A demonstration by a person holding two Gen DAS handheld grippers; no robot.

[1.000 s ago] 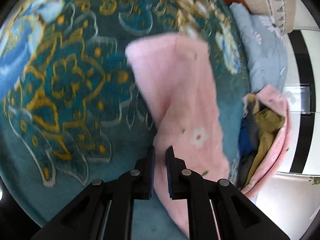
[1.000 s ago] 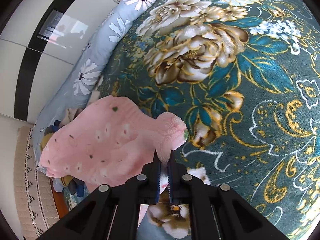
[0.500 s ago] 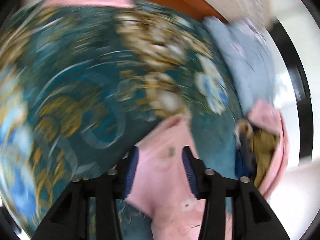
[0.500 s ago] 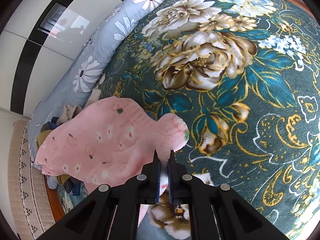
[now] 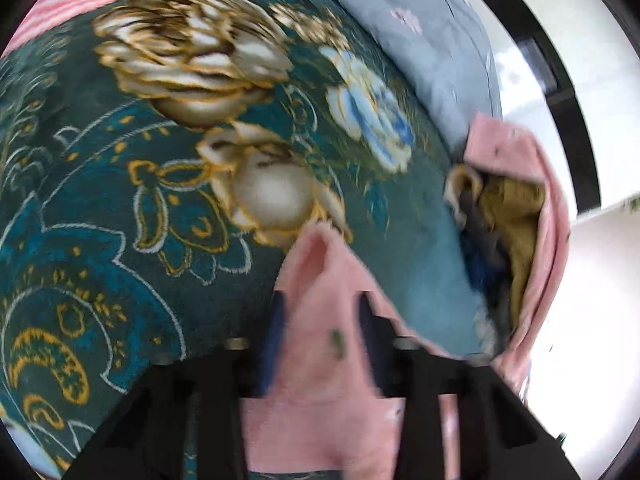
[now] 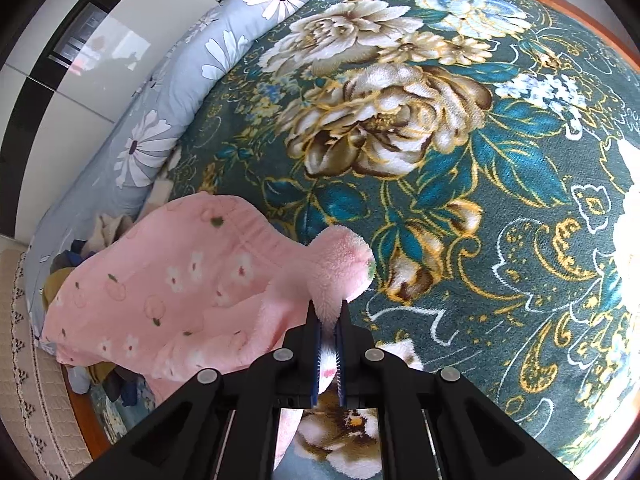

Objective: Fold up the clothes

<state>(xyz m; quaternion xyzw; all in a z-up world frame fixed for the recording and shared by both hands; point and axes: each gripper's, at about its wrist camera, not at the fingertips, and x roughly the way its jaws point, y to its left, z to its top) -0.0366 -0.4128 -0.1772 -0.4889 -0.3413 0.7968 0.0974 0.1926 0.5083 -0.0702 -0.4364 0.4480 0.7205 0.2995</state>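
Right gripper [image 6: 329, 322]: jaws clamped on a bunched tuft of the pink fleece garment with small white flowers [image 6: 168, 284]; the fabric bulges out past the pads. The garment trails off to the left of this gripper, over the teal floral plush blanket [image 6: 500, 168] on the bed, its far end reaching the heap of dark and mustard clothes [image 6: 60, 276] by the pale blue daisy-print pillow [image 6: 160, 120]

Left gripper [image 5: 318, 320]: jaws apart, a strip of the same pink garment [image 5: 320, 344] running up between them. View is motion-blurred; I cannot tell whether the pads touch the cloth yet

My read: I am mid-acquisition of a second hold, before any fold can be laid

Risks from here:
- Left jaws closing on a single loose layer or only the edge; thick fleece could slide out once tension comes on
- Right hold is on a wad, not a flat hem; lifting from it may twist the garment and give a skewed fold
- Far end lies against the clothes heap; pulling could drag a piece along
- Plush blanket may grip the fleece and bunch it
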